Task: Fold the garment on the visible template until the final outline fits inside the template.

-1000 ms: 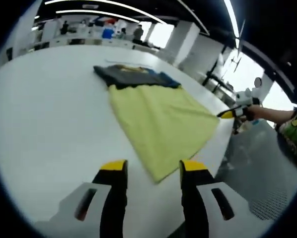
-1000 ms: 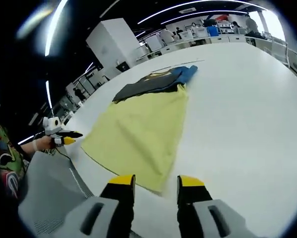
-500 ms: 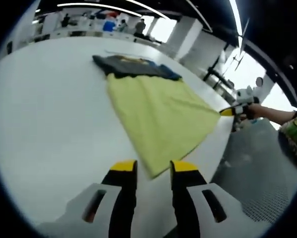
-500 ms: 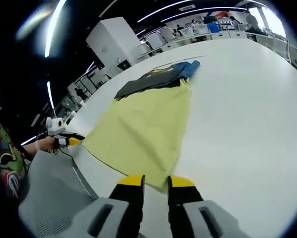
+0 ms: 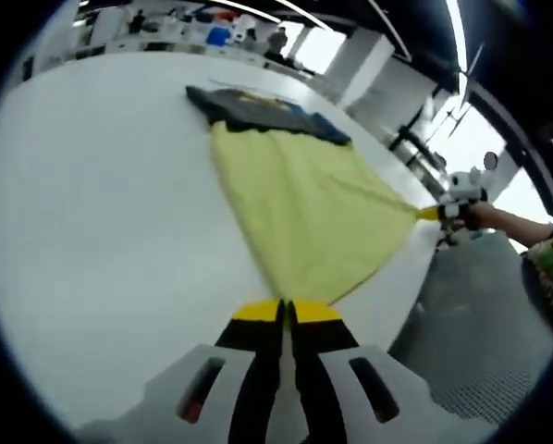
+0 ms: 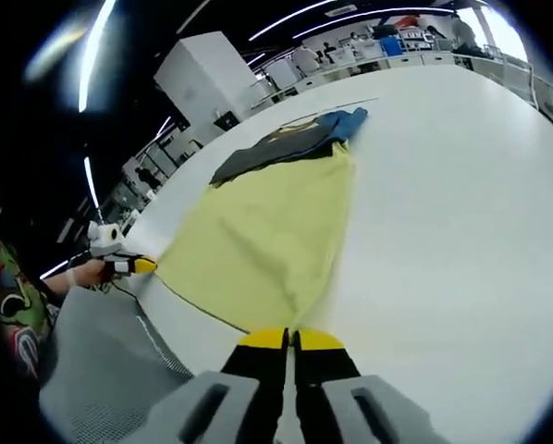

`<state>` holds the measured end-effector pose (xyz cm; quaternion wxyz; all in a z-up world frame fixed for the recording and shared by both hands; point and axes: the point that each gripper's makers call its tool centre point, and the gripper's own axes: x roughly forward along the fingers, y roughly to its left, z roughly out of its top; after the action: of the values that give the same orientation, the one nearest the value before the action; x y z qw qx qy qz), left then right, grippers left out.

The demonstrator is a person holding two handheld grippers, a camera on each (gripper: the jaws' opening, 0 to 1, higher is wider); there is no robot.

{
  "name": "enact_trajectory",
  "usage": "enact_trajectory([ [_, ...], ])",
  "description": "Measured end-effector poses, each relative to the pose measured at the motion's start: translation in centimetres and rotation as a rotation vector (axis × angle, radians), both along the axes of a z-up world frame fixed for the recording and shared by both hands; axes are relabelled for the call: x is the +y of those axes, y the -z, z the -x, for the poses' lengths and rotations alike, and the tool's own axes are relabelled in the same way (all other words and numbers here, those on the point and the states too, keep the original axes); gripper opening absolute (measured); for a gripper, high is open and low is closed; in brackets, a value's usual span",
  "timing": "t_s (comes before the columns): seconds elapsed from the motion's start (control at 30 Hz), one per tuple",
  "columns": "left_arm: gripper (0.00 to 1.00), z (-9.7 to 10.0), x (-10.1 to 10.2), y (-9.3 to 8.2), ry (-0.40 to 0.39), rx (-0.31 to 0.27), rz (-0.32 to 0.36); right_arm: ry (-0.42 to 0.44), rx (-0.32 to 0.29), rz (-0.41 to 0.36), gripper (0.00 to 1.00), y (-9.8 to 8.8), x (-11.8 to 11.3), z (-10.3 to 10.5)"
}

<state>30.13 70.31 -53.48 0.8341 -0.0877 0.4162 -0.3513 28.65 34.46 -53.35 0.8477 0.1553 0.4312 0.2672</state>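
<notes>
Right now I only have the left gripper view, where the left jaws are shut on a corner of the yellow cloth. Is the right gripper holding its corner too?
Observer: Yes. In the right gripper view, the right gripper has its jaws shut on the other near corner of the cloth.
Operator: Is anything marked on the table along that near edge?
Observer: A thin dark line runs along the cloth's near edge on the table. I cannot tell whether it is a template mark or the hem's shadow.
</notes>
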Motion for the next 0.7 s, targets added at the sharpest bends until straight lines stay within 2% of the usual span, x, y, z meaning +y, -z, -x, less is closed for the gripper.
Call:
enact_trajectory([
  [0.1, 0.0, 0.7, 0.3, -0.4, -0.006, 0.03, 0.038, 0.0, 0.009, -0.005, 0.0, -0.5, 0.0, 0.7],
  [0.23, 0.0, 1.6, 0.0, -0.4, 0.02, 0.049, 0.033, -0.003, 0.029, -0.02, 0.0, -0.5, 0.2, 1.8],
  [0.43, 0.0, 4.4, -0.6, -0.9, 0.041, 0.092, 0.036, 0.004, 0.061, -0.042, 0.0, -0.9, 1.0, 4.3],
  [0.57, 0.0, 5.6, -0.5, -0.8, 0.048, 0.116, 0.037, 0.01, 0.09, -0.057, 0.0, -0.9, 1.2, 5.6],
  [0.63, 0.0, 6.4, -1.3, -1.3, 0.052, 0.126, 0.037, 0.011, 0.102, -0.065, 0.0, -1.0, 1.3, 6.1],
  [0.7, 0.0, 6.5, -0.7, -1.4, 0.059, 0.137, 0.047, 0.014, 0.11, -0.069, 0.0, -1.2, 1.3, 6.5],
])
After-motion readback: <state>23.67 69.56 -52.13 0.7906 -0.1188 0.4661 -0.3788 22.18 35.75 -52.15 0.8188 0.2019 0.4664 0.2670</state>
